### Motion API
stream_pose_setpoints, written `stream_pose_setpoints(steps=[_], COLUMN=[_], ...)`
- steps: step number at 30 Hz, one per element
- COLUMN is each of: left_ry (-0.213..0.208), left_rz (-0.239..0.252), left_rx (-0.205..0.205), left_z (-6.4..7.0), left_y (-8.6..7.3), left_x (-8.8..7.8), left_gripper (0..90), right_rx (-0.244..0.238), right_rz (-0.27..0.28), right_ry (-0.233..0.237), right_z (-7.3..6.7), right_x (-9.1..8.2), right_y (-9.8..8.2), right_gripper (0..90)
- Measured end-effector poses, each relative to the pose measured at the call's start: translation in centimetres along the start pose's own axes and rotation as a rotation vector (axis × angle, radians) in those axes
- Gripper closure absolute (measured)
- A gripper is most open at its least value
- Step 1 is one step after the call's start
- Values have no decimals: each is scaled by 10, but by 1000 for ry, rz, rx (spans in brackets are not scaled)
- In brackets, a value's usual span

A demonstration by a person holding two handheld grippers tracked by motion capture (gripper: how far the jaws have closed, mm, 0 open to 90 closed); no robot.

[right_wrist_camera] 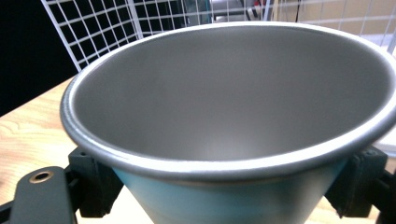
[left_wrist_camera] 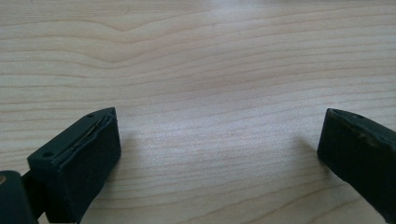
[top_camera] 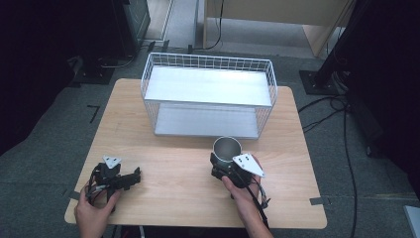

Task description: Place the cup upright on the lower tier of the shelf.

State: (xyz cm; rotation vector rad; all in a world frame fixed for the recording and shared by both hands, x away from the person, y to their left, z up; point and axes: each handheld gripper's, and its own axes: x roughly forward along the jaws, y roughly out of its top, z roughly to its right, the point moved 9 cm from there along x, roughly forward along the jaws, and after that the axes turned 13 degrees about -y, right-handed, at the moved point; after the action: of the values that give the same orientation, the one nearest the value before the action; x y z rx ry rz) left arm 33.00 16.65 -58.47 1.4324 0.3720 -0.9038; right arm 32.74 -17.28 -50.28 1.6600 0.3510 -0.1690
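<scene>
Bare table [top_camera: 173,173] lies open between the hands; the wire rack [top_camera: 208,94] blocks the far side. The metal cup [top_camera: 227,147] stands just before it.

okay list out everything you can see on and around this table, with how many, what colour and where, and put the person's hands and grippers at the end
Light wooden table: one, pale wood grain, centre of the high view.
White wire two-shelf rack: one, white, far middle of the table.
Round metal cup: one, silver-grey inside, pale blue outside, in front of the rack, between the right gripper's jaws.
Black cables: several, black, on the grey floor right of the table.
Black stand base: one, black, floor beyond the table's far right corner.
Left gripper: one, black, near left of the table, jaws wide apart.
Right gripper: one, black, shut on the cup.
Left hand: one, near edge.
Right hand: one, near edge.
</scene>
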Motion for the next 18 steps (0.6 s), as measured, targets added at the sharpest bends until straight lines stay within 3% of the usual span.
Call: stream_pose_setpoints(steps=[18], left_ry=[0], left_rz=[0], left_rx=[0], left_z=[0], left_y=[0], left_x=[0], left_gripper=[0], right_rx=[-11], right_rz=[90], right_ry=[-1], right_z=[-6], right_x=[-3], right_y=[31], right_gripper=[147])
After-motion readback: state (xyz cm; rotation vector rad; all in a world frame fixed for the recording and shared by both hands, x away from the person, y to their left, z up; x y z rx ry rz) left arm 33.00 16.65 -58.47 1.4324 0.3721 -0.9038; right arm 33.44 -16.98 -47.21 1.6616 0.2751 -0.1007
